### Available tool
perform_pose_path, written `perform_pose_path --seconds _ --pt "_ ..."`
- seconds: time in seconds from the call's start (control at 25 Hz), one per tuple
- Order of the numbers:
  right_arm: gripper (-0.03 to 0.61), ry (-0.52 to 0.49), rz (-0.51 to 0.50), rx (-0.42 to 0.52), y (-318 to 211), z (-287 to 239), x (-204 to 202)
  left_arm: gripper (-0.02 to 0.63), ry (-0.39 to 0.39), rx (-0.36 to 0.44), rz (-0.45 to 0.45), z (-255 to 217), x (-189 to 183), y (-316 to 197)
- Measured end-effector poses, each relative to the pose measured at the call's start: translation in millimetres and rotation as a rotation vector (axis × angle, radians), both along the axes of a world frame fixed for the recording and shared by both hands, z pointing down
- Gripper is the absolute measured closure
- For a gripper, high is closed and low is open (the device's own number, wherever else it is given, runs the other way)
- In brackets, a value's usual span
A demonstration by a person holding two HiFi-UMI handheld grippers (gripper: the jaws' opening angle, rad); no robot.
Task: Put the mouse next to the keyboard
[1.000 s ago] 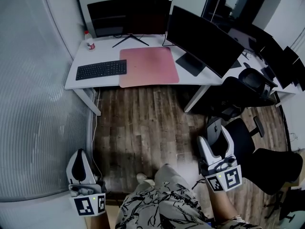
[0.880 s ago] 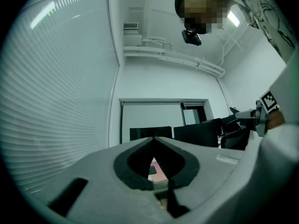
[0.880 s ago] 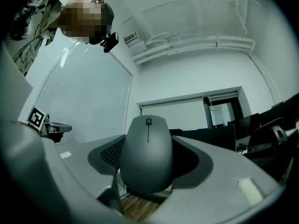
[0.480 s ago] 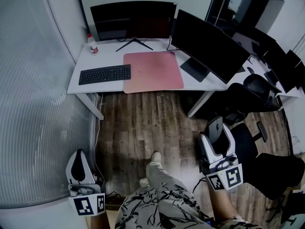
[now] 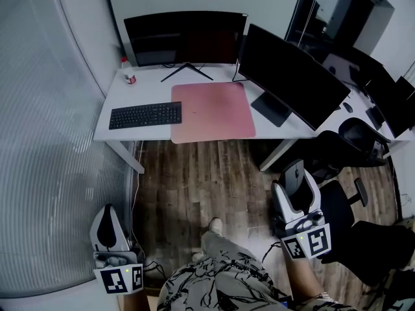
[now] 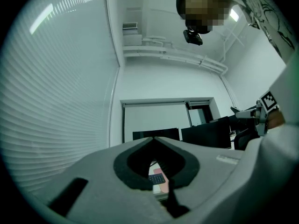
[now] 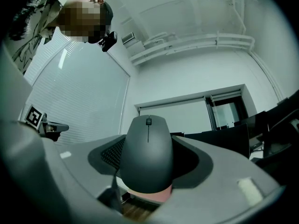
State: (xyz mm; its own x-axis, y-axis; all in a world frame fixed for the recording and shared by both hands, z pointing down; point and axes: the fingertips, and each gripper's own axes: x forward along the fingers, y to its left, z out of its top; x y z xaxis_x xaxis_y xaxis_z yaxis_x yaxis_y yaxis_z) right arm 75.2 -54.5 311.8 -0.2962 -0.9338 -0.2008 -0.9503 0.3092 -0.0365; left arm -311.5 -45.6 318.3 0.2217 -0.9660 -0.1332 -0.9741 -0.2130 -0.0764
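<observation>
Wooden floor [image 5: 194, 173] lies between the standing person and a white desk [image 5: 149, 89]. A black keyboard [image 5: 145, 115] sits along the desk's front left edge, its right end meeting a pink mat [image 5: 212, 111] at the front centre, with two dark monitors [image 5: 185, 37] behind. Well short of the desk, the right gripper [image 5: 295, 173] clamps a grey mouse [image 7: 147, 153], jaws wide around its body and scroll wheel toward the jaw tips. The left gripper [image 5: 109, 210], low at the person's left, has its jaw tips together with nothing between them.

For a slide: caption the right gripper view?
Right gripper holds a grey mouse between its jaws, dark monitors beyond.
</observation>
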Motion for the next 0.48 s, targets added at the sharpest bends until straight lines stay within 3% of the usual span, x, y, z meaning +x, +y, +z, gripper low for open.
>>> perform_pose_path --seconds 0.48 --pt "0.276 0.0 -0.006 -0.008 -85 2 22 0.615 -0.008 -0.003 -0.006 -2 23 -88"
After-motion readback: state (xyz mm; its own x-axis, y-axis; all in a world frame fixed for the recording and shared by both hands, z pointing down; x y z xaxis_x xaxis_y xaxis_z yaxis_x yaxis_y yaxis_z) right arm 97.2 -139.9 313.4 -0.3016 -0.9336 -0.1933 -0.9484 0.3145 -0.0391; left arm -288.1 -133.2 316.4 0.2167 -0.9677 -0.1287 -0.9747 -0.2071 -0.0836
